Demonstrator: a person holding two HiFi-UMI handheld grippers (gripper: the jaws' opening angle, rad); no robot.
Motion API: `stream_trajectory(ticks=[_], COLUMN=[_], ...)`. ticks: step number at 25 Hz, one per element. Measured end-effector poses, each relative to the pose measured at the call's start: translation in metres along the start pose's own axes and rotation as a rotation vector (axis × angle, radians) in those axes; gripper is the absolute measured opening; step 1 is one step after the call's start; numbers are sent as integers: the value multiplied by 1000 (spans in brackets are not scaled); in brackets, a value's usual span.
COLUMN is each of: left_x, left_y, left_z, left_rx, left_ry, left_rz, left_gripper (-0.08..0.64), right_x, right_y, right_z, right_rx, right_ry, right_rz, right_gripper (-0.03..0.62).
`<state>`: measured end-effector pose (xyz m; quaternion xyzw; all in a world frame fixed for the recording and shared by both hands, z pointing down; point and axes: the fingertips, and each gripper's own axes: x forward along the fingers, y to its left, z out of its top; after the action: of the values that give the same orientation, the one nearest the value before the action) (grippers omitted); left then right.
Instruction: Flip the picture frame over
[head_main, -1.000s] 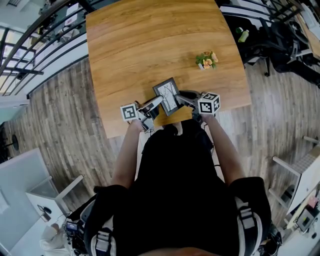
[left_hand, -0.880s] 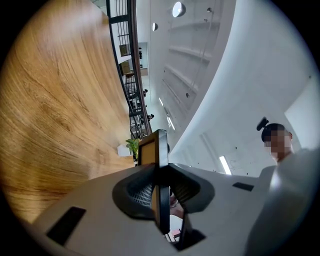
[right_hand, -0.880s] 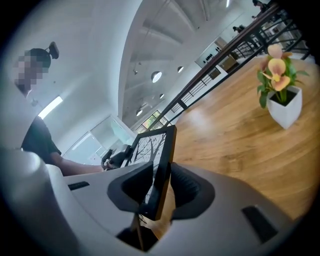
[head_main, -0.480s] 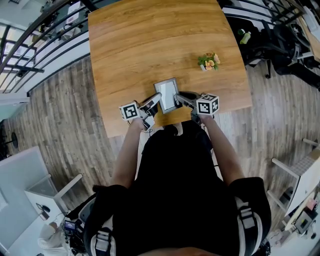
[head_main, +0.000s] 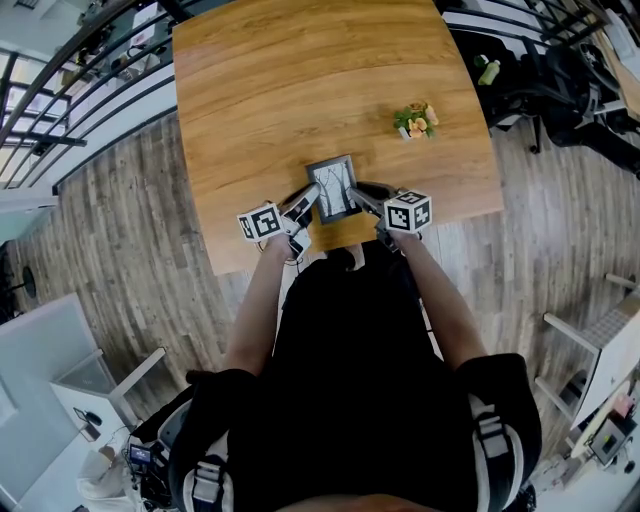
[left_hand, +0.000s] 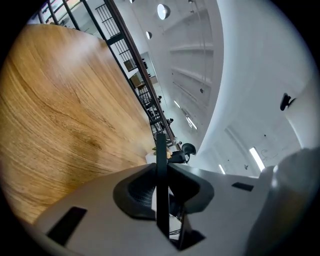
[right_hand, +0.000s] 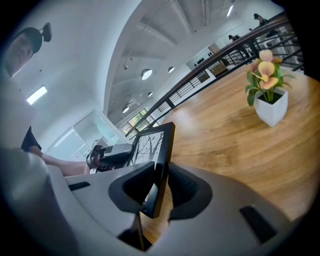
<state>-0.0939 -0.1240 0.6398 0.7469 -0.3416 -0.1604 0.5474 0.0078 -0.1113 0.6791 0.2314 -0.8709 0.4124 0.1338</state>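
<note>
As seen from above, broad wooden surface filling the upper middle, plank floor all round. Standing at its near edge, person in dark clothing, both forearms stretched forward.

Over that near edge, between the forearms: picture frame, dark-rimmed, tipped up off the flat, its picture of bare branches showing to the head view. Cannot tell whether its lower edge touches the wood.

Clamped on the frame's left side: left tool, pads pressed against both faces of the thin rim, seen edge-on in the left gripper view. Clamped on the frame's right side: right tool, jaws having just been closing, rim pinched between the pads, picture face turned toward the left-hand pad in the right gripper view.

Well apart from the frame, farther back and to the right on the surface: small potted plant, white pot, orange and yellow blooms, upright.
</note>
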Motion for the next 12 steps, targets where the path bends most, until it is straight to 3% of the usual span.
stream_trajectory(ticks=[3,8,12], left_x=[3,6,10], left_y=[4,14,17], left_z=[-1,4,3], left_rx=[30,142,159], left_ry=[-6,-41,-29], left_rz=[34,152,174], left_gripper=[86,89,92], right_x=[1,4,5], right_y=[-3,-10,-14], right_z=[-2,-3,-4], right_rx=[-10,-36,-40], right_ry=[-1,3,1], right_rz=[-31,-90,-119], right_gripper=[92,92,92])
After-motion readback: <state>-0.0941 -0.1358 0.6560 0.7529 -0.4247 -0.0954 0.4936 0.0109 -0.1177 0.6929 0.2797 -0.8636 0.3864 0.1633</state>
